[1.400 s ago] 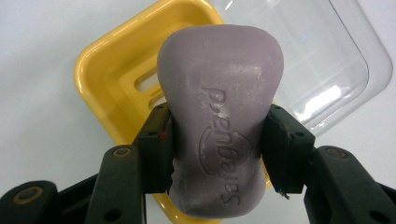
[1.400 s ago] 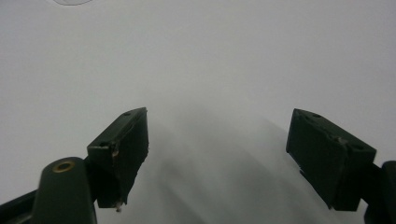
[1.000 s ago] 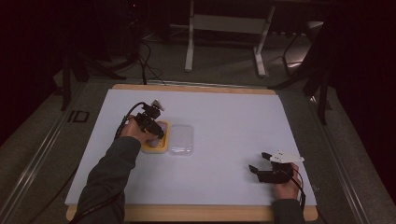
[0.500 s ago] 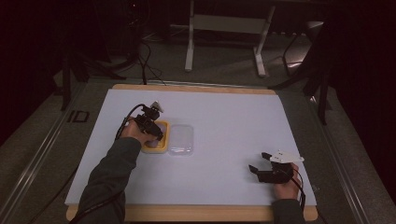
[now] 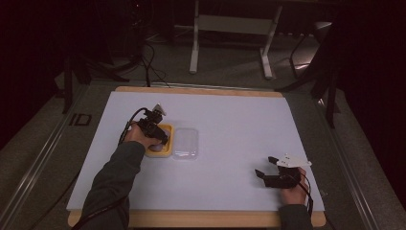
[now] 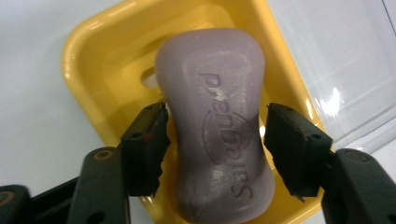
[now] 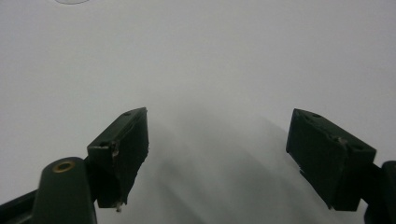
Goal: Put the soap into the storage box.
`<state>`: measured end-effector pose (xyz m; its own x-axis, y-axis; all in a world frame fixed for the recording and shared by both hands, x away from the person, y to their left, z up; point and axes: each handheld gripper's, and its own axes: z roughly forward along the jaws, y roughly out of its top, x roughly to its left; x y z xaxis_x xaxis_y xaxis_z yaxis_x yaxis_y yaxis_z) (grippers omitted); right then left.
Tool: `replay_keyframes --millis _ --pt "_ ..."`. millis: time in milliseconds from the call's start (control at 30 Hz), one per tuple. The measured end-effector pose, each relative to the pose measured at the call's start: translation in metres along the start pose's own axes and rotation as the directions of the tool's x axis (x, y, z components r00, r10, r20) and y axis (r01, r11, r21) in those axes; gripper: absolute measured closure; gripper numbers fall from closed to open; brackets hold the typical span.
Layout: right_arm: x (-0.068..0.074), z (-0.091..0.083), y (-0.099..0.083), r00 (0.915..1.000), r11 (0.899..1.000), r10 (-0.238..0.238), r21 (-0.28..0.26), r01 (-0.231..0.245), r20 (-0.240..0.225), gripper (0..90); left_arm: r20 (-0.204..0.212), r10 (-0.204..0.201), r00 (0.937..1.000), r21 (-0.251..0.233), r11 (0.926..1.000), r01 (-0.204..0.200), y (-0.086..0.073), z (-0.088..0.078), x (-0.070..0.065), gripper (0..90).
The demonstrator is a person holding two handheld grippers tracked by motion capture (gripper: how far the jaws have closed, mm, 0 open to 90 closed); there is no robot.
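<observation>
Work surface: a white table top with a wooden edge, seen from above in the high view.

Soap dish: a yellow plastic dish with rounded corners, lying on the white surface left of the table's centre; in the high view it sits partly under the left hand.

Soap bar: a lilac bar with a brand name pressed into its top face, lying lengthwise inside the yellow dish.

Lid: a clear plastic cover lying flat on the table, just beside the dish on its right side and touching or nearly touching it.

Left gripper: positioned directly over the dish, pointing down at the soap bar; also visible in the high view.

Left jaws: they have just been opening. They stand apart, one on each side of the bar's narrow waist. The right pad is clear of the soap; the left pad is very close, with a thin gap visible.

Right gripper: resting low near the table's front right corner, well apart from the dish, aimed at bare white surface.

Right jaws: wide apart, nothing between them.
</observation>
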<state>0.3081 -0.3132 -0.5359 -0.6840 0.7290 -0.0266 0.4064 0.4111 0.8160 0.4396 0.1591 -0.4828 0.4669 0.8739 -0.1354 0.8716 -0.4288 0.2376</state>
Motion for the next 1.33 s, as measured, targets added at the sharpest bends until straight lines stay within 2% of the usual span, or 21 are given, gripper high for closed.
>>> replay_keyframes --millis 400,467,733,900,1167,1333 --pt "0.000 0.000 0.000 1.0000 1.000 -0.003 0.001 0.003 0.003 20.6 -0.026 0.023 0.9994 -0.042 0.9988 -0.024 -0.001 -0.012 -0.002 34.0" --pt "0.000 0.000 0.000 1.0000 1.000 -0.003 0.001 0.003 0.003 20.6 -0.017 0.035 0.9993 -0.067 0.9971 -0.036 -0.002 -0.015 -0.004 33.4" --pt "0.000 0.000 0.000 1.0000 1.000 -0.004 0.001 0.004 0.004 20.7 -0.030 0.070 0.9971 -0.101 0.9922 -0.073 -0.003 -0.024 -0.011 33.2" --pt "0.000 0.000 0.000 1.0000 1.000 -0.004 0.002 0.004 0.004 20.6 -0.039 0.103 0.9939 -0.129 0.9858 -0.108 -0.007 -0.030 -0.018 33.2" --pt "0.000 0.000 0.000 1.0000 1.000 -0.005 0.000 0.005 0.005 20.7 -0.056 0.119 0.9913 -0.146 0.9812 -0.126 -0.012 -0.030 -0.022 33.2" --pt "0.000 0.000 0.000 1.0000 1.000 -0.004 0.000 0.004 0.005 20.5 -0.046 0.116 0.9922 -0.167 0.9783 -0.122 -0.016 -0.030 -0.022 33.1"
